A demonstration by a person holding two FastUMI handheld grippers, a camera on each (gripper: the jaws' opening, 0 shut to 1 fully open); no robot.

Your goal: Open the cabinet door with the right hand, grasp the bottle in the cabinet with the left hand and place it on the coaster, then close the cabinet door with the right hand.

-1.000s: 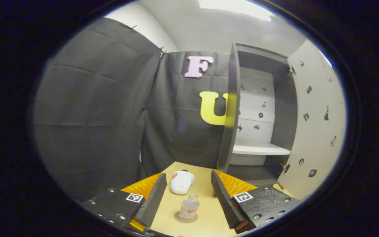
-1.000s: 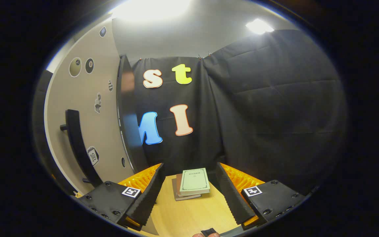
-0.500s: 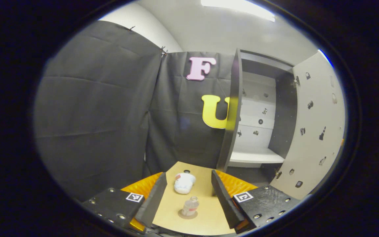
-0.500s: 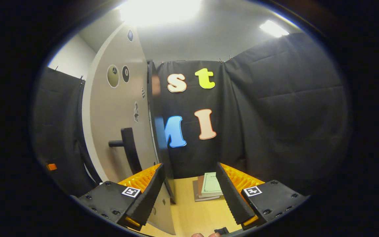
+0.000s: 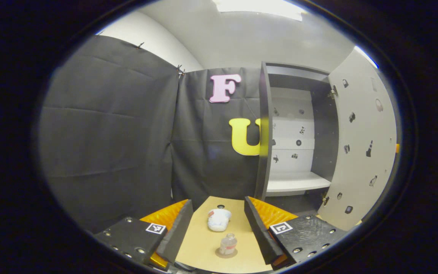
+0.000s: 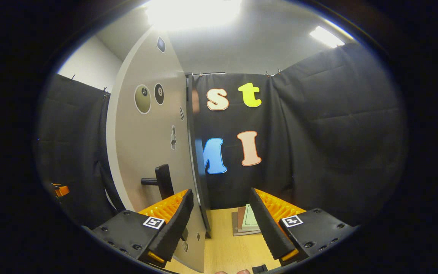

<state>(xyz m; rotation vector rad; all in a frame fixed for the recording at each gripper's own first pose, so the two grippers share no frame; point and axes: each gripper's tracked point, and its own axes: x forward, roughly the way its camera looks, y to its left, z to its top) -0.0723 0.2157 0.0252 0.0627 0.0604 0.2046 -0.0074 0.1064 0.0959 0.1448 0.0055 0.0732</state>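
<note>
On the worktop (image 5: 203, 247), the bottle (image 5: 227, 244) is standing upright on the coaster (image 5: 226, 253), near a white bundle (image 5: 219, 220); the left tool (image 5: 218, 228) is hovering above it, fingers spread wide and gripping nothing; the right tool (image 6: 221, 222) is likewise gaping wide, empty, facing the edge of the open cabinet door (image 6: 148, 152), beside its handle (image 6: 163, 180); books (image 6: 243, 225) are lying beyond.

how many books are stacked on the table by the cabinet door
2. A green-covered book lies on top of a brown book, on the table right of the open cabinet door. The right gripper's finger hides part of the stack; more may be hidden.
</note>
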